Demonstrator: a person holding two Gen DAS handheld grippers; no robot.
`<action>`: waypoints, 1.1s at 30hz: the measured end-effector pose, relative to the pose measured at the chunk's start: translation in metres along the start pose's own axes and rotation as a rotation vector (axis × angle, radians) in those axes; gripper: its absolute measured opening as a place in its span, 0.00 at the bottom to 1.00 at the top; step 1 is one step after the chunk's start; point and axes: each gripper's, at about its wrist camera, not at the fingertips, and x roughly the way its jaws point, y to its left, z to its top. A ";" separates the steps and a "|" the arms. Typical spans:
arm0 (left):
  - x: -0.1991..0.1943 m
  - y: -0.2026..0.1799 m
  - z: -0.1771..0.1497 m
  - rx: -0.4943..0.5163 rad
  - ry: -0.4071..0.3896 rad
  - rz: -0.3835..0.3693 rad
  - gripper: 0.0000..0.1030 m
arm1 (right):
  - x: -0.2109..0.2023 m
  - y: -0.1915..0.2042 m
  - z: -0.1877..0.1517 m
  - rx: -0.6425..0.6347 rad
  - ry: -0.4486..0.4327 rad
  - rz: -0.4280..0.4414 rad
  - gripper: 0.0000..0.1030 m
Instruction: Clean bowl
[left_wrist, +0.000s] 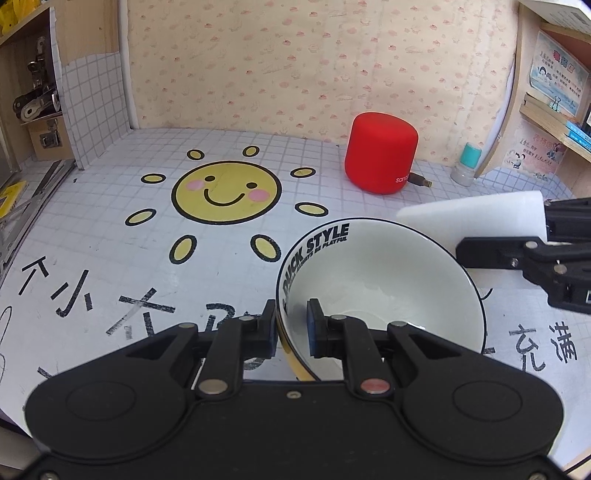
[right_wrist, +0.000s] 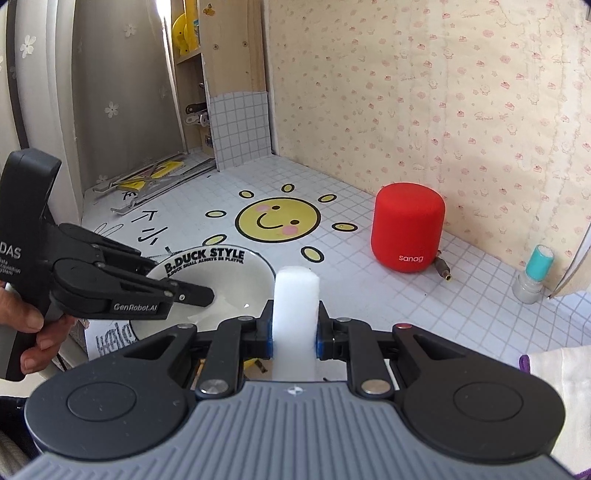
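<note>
The left gripper (left_wrist: 291, 325) is pinching the near wall of the white B.Duck bowl (left_wrist: 384, 280), one finger inside the rim and one outside, and is tipping the bowl so that its open mouth is facing away from the holder and a little upward. The bowl is sitting on the gridded table (left_wrist: 110, 229), on the near side of the smiling sun print (left_wrist: 226, 192) and well apart from the red Sanag speaker (left_wrist: 380, 153). The right gripper (right_wrist: 294, 334) is clamping a white sponge block (right_wrist: 295, 295), whose long axis is running straight out along the fingers. From that block the bowl's hollow is lying to the left and slightly ahead, just beside it but not touching; the block's free end is hanging outside the rim. The bowl's inside is looking pale and glossy, so whether wiping is about to start or is just over cannot be told.
</note>
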 end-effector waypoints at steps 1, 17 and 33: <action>0.000 0.000 0.000 0.003 -0.001 -0.002 0.16 | 0.004 0.000 0.003 -0.002 0.003 0.003 0.21; 0.001 0.004 -0.001 0.015 -0.004 -0.020 0.16 | 0.026 0.000 0.020 0.012 0.015 0.010 0.21; 0.002 0.001 -0.002 0.029 -0.008 -0.013 0.17 | -0.016 0.001 -0.019 0.116 -0.041 -0.011 0.21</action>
